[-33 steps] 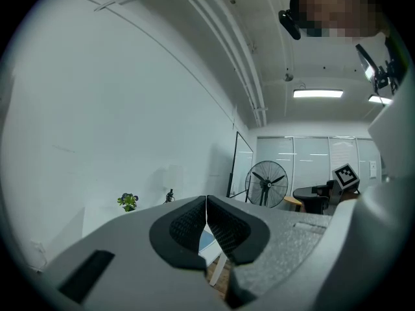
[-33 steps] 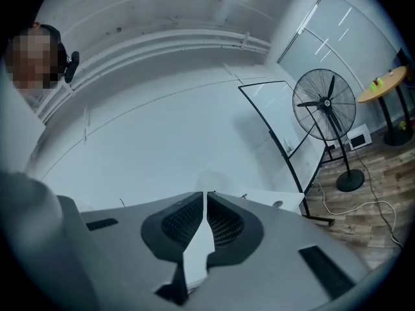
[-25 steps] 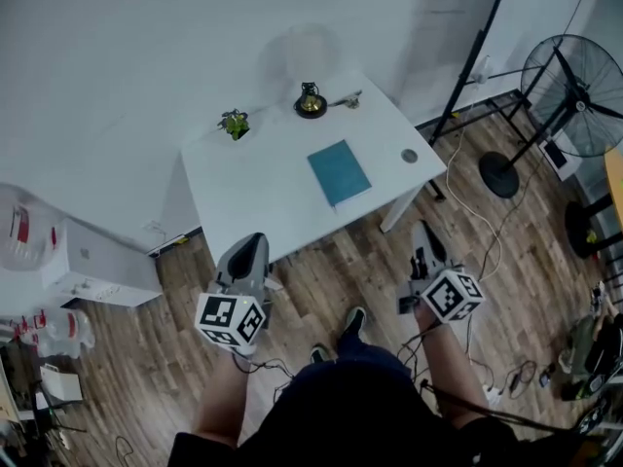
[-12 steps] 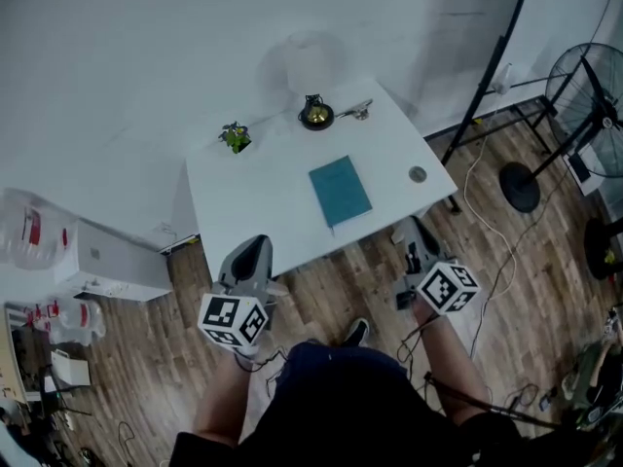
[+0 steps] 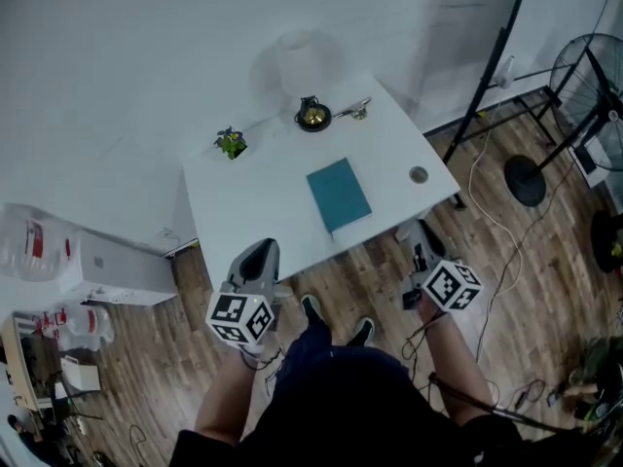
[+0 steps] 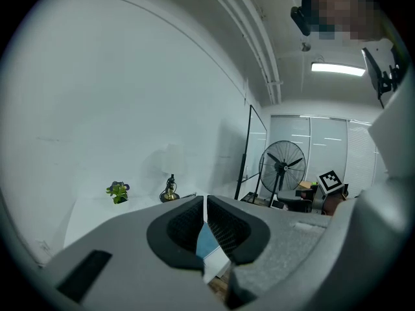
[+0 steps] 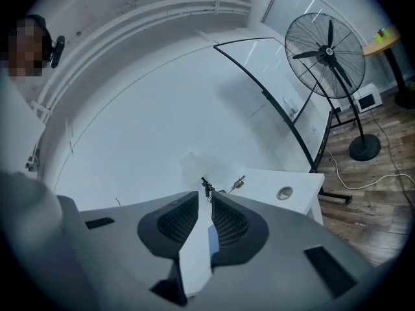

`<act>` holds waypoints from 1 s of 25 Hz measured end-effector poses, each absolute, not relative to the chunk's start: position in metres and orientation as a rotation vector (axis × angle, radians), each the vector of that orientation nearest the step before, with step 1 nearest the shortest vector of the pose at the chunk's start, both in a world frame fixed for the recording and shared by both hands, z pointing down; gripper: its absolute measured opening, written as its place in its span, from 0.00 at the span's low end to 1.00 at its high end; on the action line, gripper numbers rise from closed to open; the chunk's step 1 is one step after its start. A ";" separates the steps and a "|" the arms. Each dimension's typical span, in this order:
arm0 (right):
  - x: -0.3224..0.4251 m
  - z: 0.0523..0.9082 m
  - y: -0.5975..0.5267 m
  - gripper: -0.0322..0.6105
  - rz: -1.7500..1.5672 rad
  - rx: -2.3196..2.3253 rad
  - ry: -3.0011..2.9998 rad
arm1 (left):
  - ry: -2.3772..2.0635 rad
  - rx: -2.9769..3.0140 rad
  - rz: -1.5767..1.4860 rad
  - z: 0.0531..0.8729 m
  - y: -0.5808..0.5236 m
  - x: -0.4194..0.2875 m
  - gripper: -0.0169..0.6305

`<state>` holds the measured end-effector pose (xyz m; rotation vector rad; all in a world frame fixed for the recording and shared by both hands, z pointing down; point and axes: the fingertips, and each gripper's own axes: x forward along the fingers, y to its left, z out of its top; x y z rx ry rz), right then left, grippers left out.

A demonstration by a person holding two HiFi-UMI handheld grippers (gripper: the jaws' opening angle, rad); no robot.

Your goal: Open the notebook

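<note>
The teal notebook (image 5: 339,195) lies closed on the white table (image 5: 253,188), right of its middle. Both grippers hang over the wooden floor just short of the table's front edge, apart from the notebook. My left gripper (image 5: 261,250) points at the front left part of the table, and its jaws are shut and empty (image 6: 205,199); a strip of the notebook (image 6: 206,241) shows through the slit below them. My right gripper (image 5: 418,230) is beside the table's front right corner. Its jaws (image 7: 209,196) have just been opening and stand slightly apart with nothing between them.
At the table's back stand a small brass lamp (image 5: 312,115), a green plant (image 5: 231,142) and a metal piece (image 5: 355,110). A round cable hole (image 5: 419,174) is at the right edge. A fan (image 5: 590,66), a black stand and cables are on the right, and a white cabinet (image 5: 117,266) on the left.
The person has stepped closer to the table. Both grippers have moved forward to the table's front edge. The right gripper now sits beside the front right corner.
</note>
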<state>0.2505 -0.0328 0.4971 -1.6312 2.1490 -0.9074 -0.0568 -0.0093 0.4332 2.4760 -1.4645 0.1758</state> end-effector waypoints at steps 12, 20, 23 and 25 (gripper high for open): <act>0.251 0.516 -0.074 0.21 -0.929 -1.787 2.123 | -1.265 2.498 0.220 0.471 -0.072 -0.061 0.16; 0.215 0.550 -0.113 0.21 -1.010 -1.897 2.125 | -1.133 2.490 0.283 0.511 -0.123 -0.096 0.19; 0.203 0.568 -0.124 0.21 -1.068 -1.913 2.147 | -1.089 2.483 0.309 0.523 -0.136 -0.101 0.20; 0.200 0.582 -0.130 0.21 -1.103 -1.928 2.162 | -1.062 2.478 0.329 0.529 -0.141 -0.099 0.20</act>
